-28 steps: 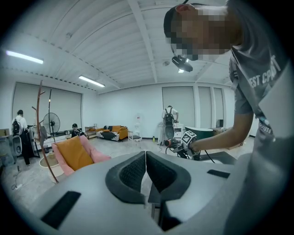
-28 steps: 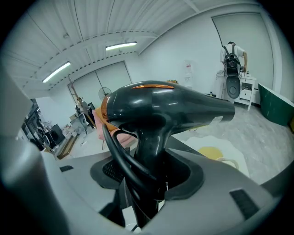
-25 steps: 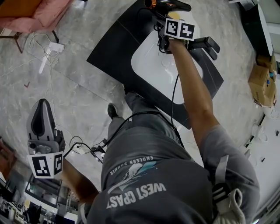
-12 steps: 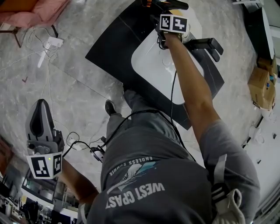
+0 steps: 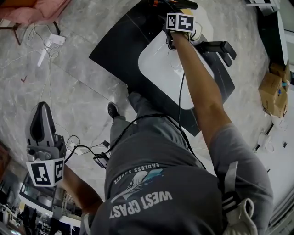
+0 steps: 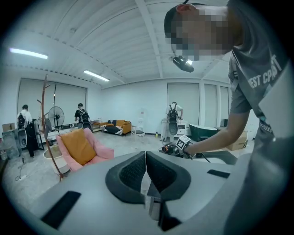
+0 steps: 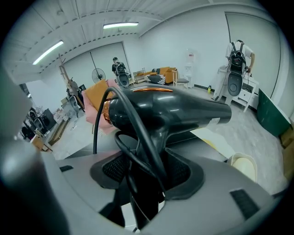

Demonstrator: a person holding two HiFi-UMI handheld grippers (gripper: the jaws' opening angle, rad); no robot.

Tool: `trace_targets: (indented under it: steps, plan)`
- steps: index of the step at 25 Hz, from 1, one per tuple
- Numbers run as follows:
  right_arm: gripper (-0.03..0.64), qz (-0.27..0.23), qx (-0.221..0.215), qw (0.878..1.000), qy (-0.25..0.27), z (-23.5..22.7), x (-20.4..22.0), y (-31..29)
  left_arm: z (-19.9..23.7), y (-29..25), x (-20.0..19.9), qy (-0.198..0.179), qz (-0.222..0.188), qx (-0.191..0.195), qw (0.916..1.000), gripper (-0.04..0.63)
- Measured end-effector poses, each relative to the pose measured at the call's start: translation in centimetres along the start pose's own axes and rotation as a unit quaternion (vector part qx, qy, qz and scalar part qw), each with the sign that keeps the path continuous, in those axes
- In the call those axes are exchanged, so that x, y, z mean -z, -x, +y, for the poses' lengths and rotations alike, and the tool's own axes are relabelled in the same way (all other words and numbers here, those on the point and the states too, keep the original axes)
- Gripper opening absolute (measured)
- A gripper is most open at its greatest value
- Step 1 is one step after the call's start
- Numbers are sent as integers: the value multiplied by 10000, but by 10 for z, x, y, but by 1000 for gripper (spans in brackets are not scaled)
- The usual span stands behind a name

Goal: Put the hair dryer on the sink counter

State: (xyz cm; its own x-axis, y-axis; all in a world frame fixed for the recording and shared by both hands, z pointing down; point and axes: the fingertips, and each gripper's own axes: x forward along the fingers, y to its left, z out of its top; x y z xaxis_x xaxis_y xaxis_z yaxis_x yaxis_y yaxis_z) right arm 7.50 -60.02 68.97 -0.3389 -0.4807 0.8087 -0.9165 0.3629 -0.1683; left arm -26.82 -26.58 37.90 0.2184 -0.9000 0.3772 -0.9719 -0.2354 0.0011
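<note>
A black hair dryer (image 7: 165, 112) with a copper ring points right, and its cord loops down over its handle. My right gripper (image 7: 147, 172) is shut on that handle. In the head view the right gripper (image 5: 174, 13) holds the hair dryer (image 5: 177, 4) over the far edge of the black sink counter (image 5: 119, 50), beyond the white basin (image 5: 161, 69). My left gripper (image 5: 42, 112) hangs low at the left over the marble floor. Seen in its own view, the left gripper (image 6: 145, 158) is shut with nothing between the pads.
A black faucet (image 5: 216, 47) stands right of the basin. A cream cup (image 7: 243, 165) sits on the counter near the dryer. A pink chair (image 5: 36, 9), a white power strip (image 5: 53, 43) and cardboard boxes (image 5: 275, 82) surround the counter. People stand far off.
My right gripper has carried the hair dryer a little farther toward the counter's back edge. The left gripper has barely shifted.
</note>
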Motion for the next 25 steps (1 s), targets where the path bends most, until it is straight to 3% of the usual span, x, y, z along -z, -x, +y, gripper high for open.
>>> trace_targets:
  steps: [12, 25]
  plan:
    - [245, 168, 316, 9983, 461, -6, 4, -4, 2, 6, 2, 43, -13, 8, 10000, 20]
    - [314, 233, 65, 9975, 668, 3, -3, 17, 4, 21, -5, -38, -147, 56, 9999, 20]
